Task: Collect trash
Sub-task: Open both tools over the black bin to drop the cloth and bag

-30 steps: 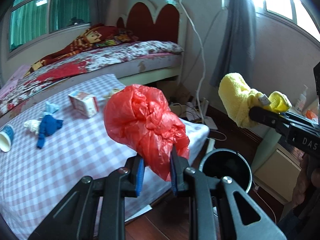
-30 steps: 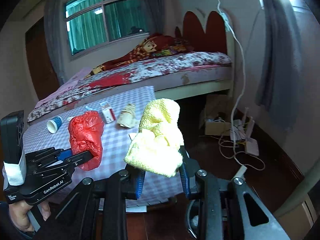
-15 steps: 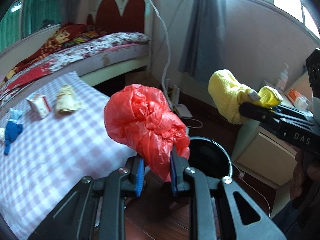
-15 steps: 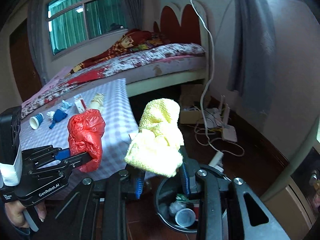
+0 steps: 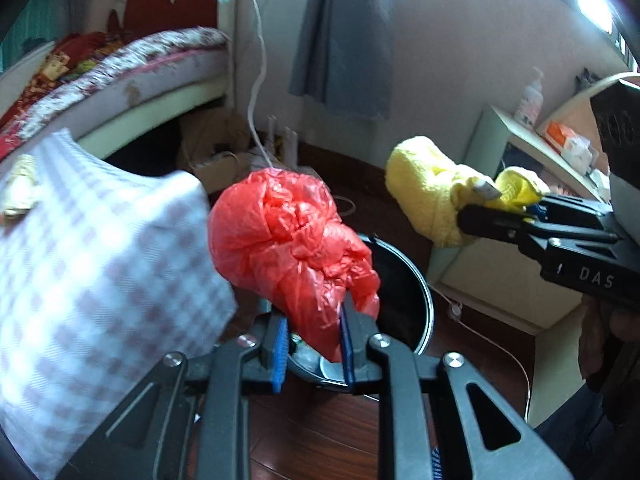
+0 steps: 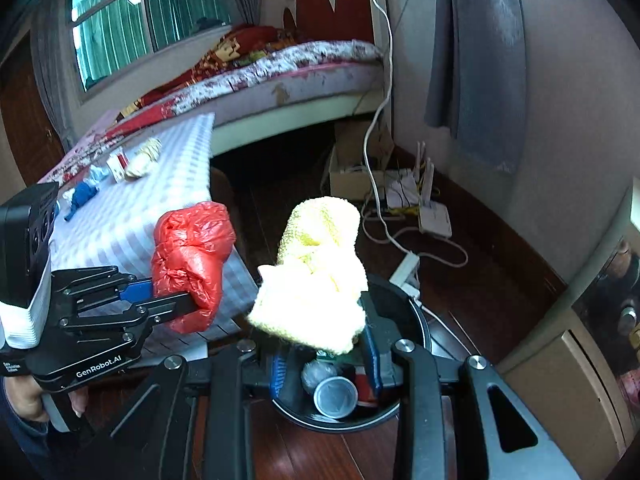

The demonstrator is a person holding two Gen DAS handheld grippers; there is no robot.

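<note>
My left gripper [image 5: 314, 344] is shut on a crumpled red plastic bag [image 5: 292, 240], which hangs over the near rim of a round black trash bin [image 5: 424, 300] on the floor. To its right, my right gripper [image 5: 516, 210] is shut on a fluffy yellow cloth [image 5: 430, 188]. In the right wrist view the yellow cloth [image 6: 316, 280] sits pinched in my right gripper [image 6: 324, 356] directly above the bin [image 6: 416, 312], which holds a cup and other scraps. The red bag [image 6: 190, 260] in the left gripper [image 6: 180, 300] is just left of it.
A checked tablecloth [image 6: 132, 220] covers the table on the left, with a small carton [image 6: 118, 164], a beige wrapper [image 6: 142, 158] and blue scraps [image 6: 82, 194] on it. Cables and a router [image 6: 428, 208] lie on the dark wooden floor by the wall. A pale cabinet [image 5: 500, 256] stands right.
Both grippers have swung right and down from over the table to above the bin, still holding the red bag and the yellow cloth. The bin's contents have come into the right wrist view.
</note>
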